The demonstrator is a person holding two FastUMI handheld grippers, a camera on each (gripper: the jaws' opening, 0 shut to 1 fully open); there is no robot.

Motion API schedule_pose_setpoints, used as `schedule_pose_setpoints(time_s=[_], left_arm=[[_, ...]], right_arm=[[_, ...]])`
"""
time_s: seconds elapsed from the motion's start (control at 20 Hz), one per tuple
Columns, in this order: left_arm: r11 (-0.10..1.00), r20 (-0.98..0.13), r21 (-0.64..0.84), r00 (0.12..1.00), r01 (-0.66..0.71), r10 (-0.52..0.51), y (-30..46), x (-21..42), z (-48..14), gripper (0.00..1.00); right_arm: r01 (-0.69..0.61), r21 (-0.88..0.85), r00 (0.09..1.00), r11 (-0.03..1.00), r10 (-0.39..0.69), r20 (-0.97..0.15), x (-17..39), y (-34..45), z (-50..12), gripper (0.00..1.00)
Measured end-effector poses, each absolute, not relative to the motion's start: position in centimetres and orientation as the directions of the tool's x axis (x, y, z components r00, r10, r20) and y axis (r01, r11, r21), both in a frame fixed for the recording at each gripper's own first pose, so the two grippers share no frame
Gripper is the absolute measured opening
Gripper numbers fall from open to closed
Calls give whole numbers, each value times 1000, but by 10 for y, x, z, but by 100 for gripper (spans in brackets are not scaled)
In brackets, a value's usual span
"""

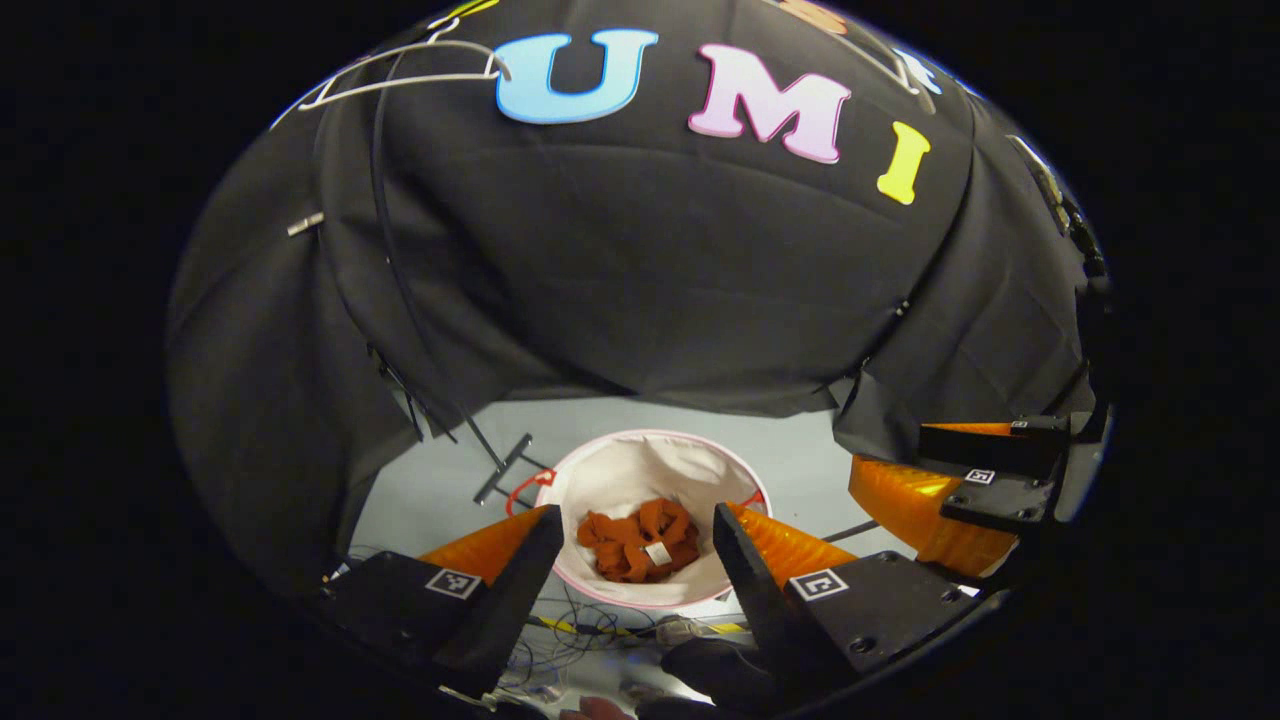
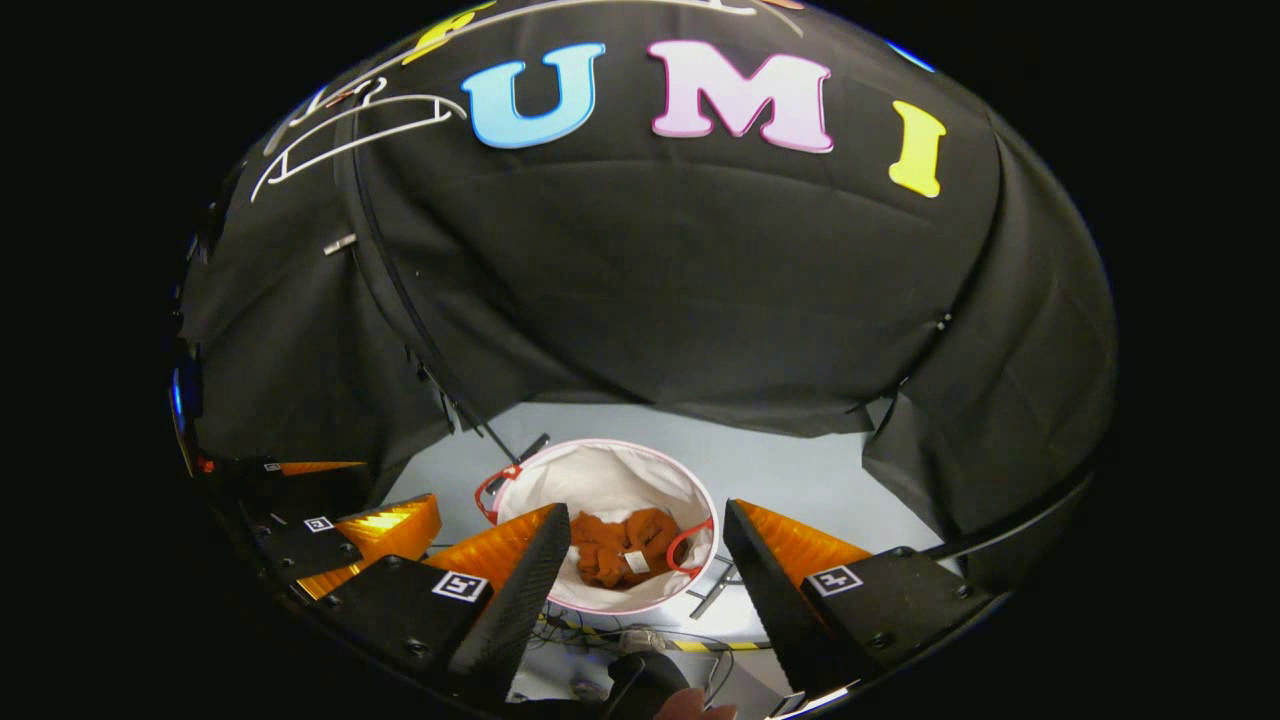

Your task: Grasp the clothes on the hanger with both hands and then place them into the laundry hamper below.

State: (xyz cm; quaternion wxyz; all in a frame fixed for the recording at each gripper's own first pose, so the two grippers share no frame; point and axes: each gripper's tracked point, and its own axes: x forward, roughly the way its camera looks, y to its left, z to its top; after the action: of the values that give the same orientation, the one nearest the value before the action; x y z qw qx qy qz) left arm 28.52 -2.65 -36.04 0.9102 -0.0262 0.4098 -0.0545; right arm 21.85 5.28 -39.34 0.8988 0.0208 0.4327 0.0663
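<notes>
Left gripper point(image 1: 634, 570): in the left gripper view, its two fingers stand wide apart with nothing between them, high above the hamper.
Hamper point(image 1: 610, 480): round and white-lined with a pink rim, standing on the pale floor point(image 1: 800, 455) below, framed between the fingers.
Clothes point(image 1: 640, 540): an orange-brown heap with a small white tag, lying crumpled in the bottom of the hamper.
Hanger point(image 1: 400, 80): white, hanging bare at upper left against the black cloth.
Right gripper point(image 1: 975, 490): seen off to the right edge; whether it is spread or closed is hard to tell from here.

Right gripper point(image 2: 645, 560): in the right gripper view, fingers also spread wide, gripping nothing, above the hamper point(image 2: 590, 480).
Clothes point(image 2: 620, 548): bunched inside the hamper, near its red handle point(image 2: 685, 545).
Hanger point(image 2: 350, 135): bare, upper left.
Left gripper point(image 2: 345, 535): at the lower left edge, apart from the hamper.
Cables point(image 2: 610, 635): a loose tangle on the floor just before the hamper, perhaps with a yellow-black strip.
</notes>
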Motion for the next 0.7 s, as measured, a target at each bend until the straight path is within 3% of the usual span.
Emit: schedule_pose_setpoints(time_s=[0.35,0.7], left_arm=[[992,-525,-79,842,95,-123,-18,254,-228,95],[989,-360,-75,921,127,-146,-17,190,-139,95]], right_arm=[[-40,90,801,995,86,-592,198,40,-273,99],[4,94,890,996,39,-455,148,28,-177,99]])
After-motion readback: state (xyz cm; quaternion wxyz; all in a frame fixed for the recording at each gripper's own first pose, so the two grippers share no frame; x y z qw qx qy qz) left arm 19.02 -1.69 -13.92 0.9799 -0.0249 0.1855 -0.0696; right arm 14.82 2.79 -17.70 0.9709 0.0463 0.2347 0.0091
